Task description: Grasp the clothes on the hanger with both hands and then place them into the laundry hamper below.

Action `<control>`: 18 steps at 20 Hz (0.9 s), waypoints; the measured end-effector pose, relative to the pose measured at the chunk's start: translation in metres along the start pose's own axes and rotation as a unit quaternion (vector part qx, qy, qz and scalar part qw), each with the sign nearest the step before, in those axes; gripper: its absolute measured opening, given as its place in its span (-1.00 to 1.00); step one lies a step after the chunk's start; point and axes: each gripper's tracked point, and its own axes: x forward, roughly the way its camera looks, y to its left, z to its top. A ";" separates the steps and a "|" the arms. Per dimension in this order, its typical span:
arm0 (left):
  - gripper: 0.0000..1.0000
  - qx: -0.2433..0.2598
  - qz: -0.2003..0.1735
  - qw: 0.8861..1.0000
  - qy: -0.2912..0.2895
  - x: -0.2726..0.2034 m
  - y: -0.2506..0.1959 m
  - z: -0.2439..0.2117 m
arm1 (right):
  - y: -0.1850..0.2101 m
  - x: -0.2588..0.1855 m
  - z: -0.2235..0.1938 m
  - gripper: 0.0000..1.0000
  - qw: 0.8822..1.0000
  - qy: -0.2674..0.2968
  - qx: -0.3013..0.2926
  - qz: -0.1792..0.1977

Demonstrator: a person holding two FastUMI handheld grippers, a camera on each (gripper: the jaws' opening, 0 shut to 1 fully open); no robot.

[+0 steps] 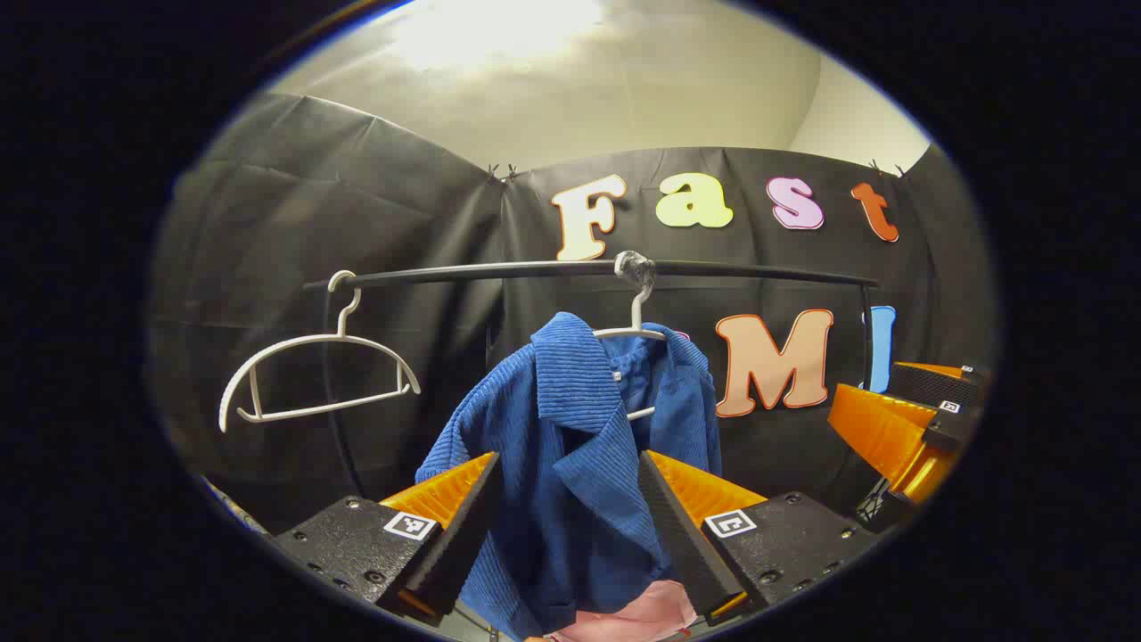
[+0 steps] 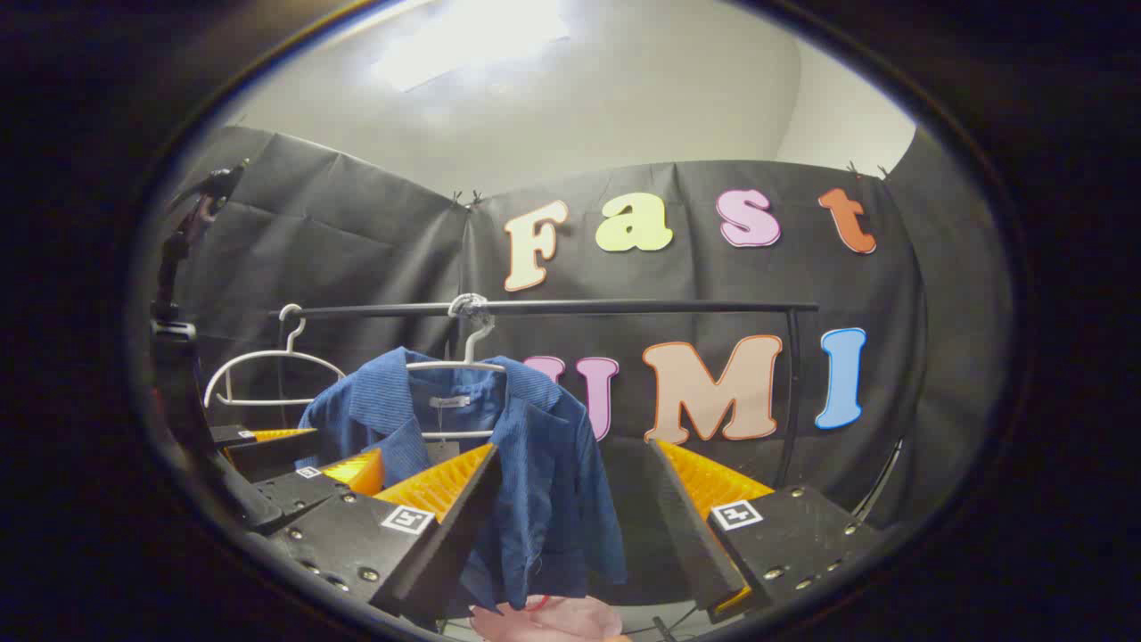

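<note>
A blue corduroy shirt (image 1: 570, 464) hangs on a white hanger (image 1: 635, 325) from a black rail (image 1: 579, 269). My left gripper (image 1: 570, 464) stands open right in front of it, with the shirt's front between its spread fingers but apart from them. In the right gripper view the same blue shirt (image 2: 526, 464) hangs left of centre. My right gripper (image 2: 575, 455) is open, its left finger overlapping the shirt's edge. The left gripper (image 2: 294, 464) also shows there at the lower left. Something pink (image 2: 548, 617) lies below the shirt.
An empty white hanger (image 1: 316, 374) hangs at the rail's left end. The rail's upright post (image 2: 789, 392) stands at the right. The right gripper (image 1: 909, 428) shows at the right edge of the left gripper view. Black cloth walls close the booth behind.
</note>
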 end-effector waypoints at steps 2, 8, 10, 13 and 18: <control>0.86 0.003 -0.008 1.000 0.003 0.002 -0.005 -0.002 | 0.000 0.002 0.002 0.94 1.000 -0.001 0.003 -0.001; 0.86 0.002 -0.020 1.000 0.001 0.005 -0.011 -0.003 | -0.001 0.001 0.001 0.94 1.000 -0.005 -0.006 -0.008; 0.86 0.001 -0.023 1.000 0.005 0.005 -0.013 -0.006 | 0.001 -0.001 0.000 0.94 1.000 -0.005 -0.008 -0.007; 0.86 -0.001 -0.028 0.999 0.016 0.005 -0.016 -0.013 | 0.001 -0.004 -0.001 0.94 1.000 -0.004 -0.011 -0.008; 0.86 -0.003 -0.027 0.999 0.026 0.004 -0.015 -0.019 | 0.001 -0.008 -0.002 0.94 1.000 -0.001 -0.018 -0.010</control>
